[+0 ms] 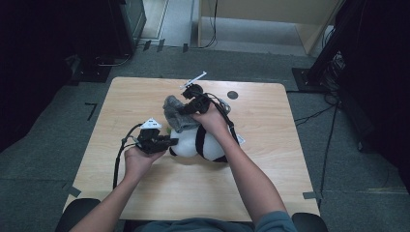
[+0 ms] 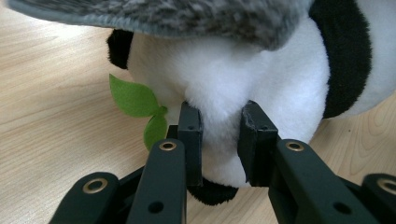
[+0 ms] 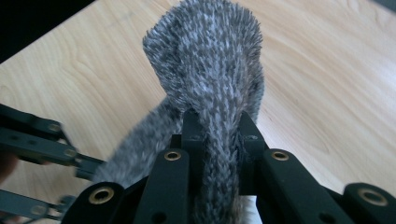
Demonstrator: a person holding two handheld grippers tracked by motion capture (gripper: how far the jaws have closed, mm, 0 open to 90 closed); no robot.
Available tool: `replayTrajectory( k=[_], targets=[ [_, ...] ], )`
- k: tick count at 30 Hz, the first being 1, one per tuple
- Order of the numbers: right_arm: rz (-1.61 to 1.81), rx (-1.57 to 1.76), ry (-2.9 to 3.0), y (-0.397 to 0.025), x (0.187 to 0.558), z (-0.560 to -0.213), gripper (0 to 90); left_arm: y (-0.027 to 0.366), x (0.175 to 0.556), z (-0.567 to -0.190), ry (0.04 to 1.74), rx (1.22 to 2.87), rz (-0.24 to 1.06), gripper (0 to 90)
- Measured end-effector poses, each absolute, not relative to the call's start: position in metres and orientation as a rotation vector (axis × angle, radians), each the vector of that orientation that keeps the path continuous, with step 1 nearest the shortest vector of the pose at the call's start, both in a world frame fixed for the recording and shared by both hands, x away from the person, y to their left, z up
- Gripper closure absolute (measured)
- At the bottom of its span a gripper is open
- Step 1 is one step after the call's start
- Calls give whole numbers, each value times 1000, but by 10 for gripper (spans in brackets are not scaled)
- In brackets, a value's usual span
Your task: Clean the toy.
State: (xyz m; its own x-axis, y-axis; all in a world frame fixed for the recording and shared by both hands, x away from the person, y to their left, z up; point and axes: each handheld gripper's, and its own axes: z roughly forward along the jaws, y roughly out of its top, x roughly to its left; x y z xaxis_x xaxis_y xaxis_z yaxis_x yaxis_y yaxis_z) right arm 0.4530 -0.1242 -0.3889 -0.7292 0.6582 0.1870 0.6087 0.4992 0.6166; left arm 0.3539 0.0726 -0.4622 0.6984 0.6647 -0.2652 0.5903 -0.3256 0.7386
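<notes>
The left gripper [image 2: 219,140] pinches a bulge of white fur on the black-and-white plush panda toy [image 2: 261,79], its jaws nearly together with the plush squeezed between them. The right gripper [image 3: 217,135] clamps a fold of the fuzzy grey knitted fabric piece [image 3: 210,70], jaws drawn in tight against it.

In the high view the panda [image 1: 200,142] lies near the centre of the light wooden table [image 1: 145,193]. The left hand [image 1: 138,159] comes in from 7 o'clock, wrist low, gripper [image 1: 167,141] levelled toward 3 o'clock at the toy's side. The right forearm reaches from 5 o'clock across the panda, the right hand [image 1: 210,118] raised, holding the grey fabric [image 1: 175,113] up at the toy's 11 o'clock. A green felt leaf [image 2: 135,100] sits beside the panda's white fur.
</notes>
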Motion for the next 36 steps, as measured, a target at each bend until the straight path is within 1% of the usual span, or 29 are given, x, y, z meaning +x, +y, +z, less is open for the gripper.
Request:
replayTrajectory(
  k=[19, 26, 36],
  targets=[
    [917, 1284, 2640, -189, 463, -407, 790, 72, 354, -462, 969, 2011, 103, 742],
    [936, 1379, 2642, -214, 469, -414, 789, 72, 354, -462, 964, 2009, 103, 744],
    [950, 1476, 2601, -240, 471, -423, 790, 73, 354, -462, 963, 2006, 99, 747]
  ],
)
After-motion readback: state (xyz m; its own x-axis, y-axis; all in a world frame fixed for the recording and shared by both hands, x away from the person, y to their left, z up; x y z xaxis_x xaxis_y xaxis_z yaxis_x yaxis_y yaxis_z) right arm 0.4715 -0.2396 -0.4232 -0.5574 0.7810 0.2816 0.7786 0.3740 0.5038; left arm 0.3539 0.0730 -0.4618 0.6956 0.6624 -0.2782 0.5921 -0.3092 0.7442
